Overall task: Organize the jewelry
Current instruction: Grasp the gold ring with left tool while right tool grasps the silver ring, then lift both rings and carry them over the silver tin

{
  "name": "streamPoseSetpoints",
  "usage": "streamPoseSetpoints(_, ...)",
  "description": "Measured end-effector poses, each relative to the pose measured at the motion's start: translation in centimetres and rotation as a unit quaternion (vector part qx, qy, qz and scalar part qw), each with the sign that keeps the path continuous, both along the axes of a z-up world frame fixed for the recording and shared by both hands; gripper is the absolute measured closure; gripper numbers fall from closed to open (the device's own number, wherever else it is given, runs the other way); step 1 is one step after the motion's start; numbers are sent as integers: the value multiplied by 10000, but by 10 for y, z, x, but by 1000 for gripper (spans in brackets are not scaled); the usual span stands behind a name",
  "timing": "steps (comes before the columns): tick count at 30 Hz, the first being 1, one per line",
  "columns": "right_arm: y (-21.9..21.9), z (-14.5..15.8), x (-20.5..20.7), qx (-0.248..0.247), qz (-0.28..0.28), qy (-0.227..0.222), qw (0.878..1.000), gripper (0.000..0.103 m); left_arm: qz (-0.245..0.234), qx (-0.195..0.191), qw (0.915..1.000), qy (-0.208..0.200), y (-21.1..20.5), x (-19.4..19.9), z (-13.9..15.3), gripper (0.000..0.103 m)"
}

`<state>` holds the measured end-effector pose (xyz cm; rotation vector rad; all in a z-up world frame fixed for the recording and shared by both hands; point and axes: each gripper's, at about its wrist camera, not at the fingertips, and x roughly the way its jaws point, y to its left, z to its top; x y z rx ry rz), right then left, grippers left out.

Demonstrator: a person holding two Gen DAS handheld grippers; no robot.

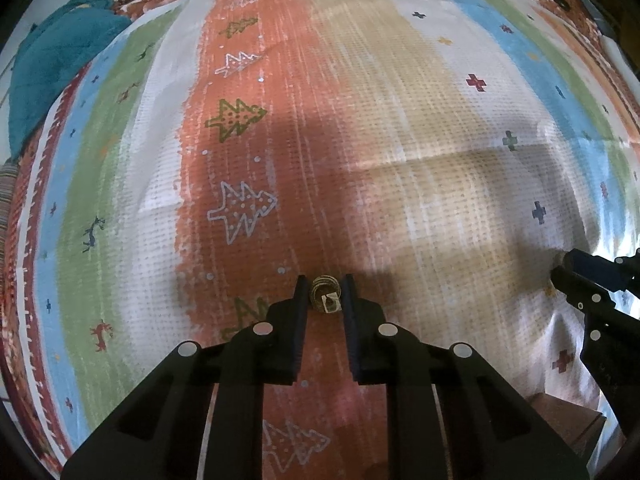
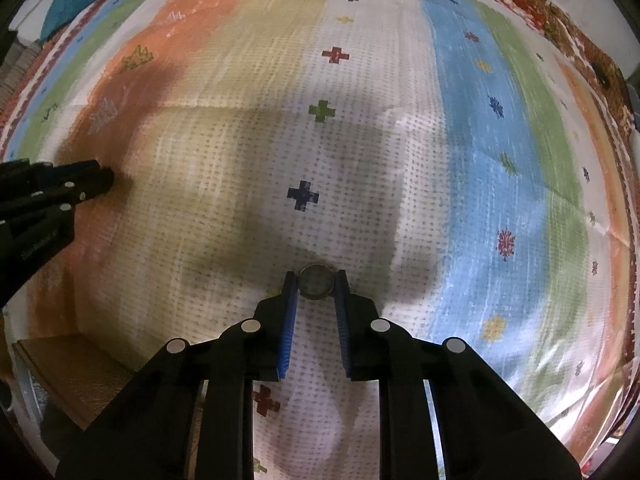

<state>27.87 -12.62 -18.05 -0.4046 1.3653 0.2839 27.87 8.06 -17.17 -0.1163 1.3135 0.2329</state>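
Your left gripper (image 1: 325,294) pinches a small gold ring with a tag (image 1: 326,298) over the orange stripe of the patterned cloth (image 1: 400,120), while your right gripper (image 2: 317,286) pinches a round silvery ring (image 2: 317,284) over the white stripe, both pointing steeply down

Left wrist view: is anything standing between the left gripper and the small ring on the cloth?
Nothing visible does. The left gripper already has the ring between its fingertips on the orange stripe of the patterned cloth, with no other object between them. The right gripper sits far off at the frame's right edge.
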Motion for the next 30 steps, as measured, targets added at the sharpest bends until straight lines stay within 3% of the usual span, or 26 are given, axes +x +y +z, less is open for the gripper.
streamPoseSetpoints(11, 9, 22, -7, 261, -5, -139, 9996, 84, 113, -193, 9995, -218, -1, -16, 22, 87)
streamPoseSetpoints(30, 1, 63, -35, 592, 90, -388, 9975, 84, -72, -177, 9981, -589, -23, -49, 68, 87)
